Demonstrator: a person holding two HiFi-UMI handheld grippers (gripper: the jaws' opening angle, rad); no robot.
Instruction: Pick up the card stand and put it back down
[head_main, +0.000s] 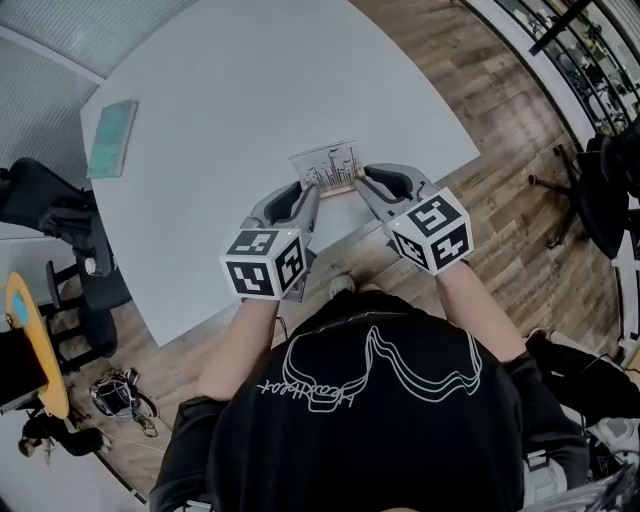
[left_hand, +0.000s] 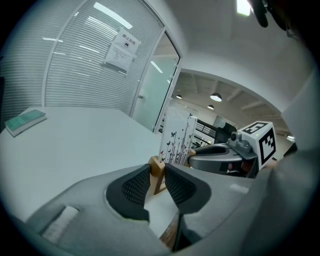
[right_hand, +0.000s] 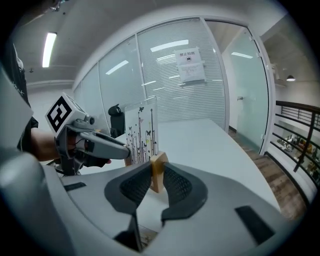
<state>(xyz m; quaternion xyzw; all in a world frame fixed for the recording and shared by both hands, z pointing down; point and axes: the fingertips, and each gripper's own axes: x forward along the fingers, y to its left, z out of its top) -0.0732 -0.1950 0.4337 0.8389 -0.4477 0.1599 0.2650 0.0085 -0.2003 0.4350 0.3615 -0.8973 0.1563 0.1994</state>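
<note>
A: We've got the card stand (head_main: 326, 167) caught from both sides, over the near edge of the white table (head_main: 250, 90).

B: Yes, the left gripper (left_hand: 157, 181) has its jaws narrowed onto one wooden end (left_hand: 157, 167) of the stand's base. Both black pads (left_hand: 134, 187) press against it.

A: And the right gripper (right_hand: 157, 181) matches it at the other end, with the wooden block (right_hand: 159, 170) wedged between its pads.

B: So the printed card (right_hand: 141, 131), all butterflies and stems, stands upright between the two grippers, which angle in towards each other.

A: Whether the base touches the table, we can't tell.

B: Far left on the table we see a teal book (head_main: 111, 138), well apart from the stand.
</note>
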